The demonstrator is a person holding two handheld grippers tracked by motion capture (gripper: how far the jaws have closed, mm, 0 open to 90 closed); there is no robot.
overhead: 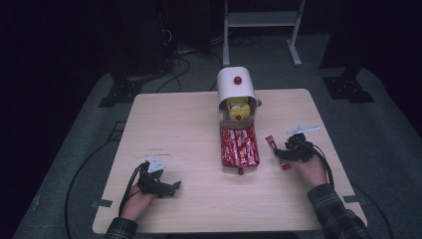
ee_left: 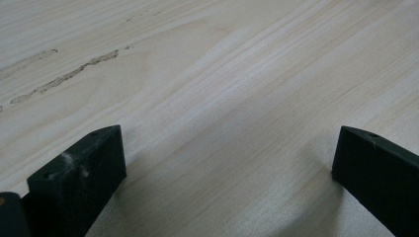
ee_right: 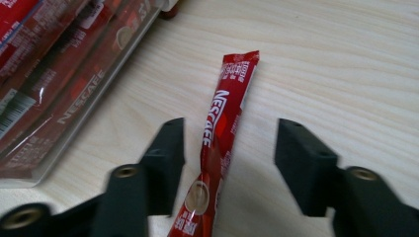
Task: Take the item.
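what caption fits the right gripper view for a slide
Open right tongs straddle a red Nescafe stick lying on the wooden table.

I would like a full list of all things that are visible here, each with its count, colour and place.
coffee stick: one, red, flat on the table between the open right jaws, untouched.
clear tray: one, transparent, mid-table, full of red coffee sticks; their count cannot be told.
white dispenser: one, white with a red knob, far edge, yellow packets in its mouth.
table: one, light wood.
white frame: one, on the floor behind the table.
left gripper: one, black, near left of the table, jaws wide apart over bare wood.
right gripper: one, black, right of the tray.
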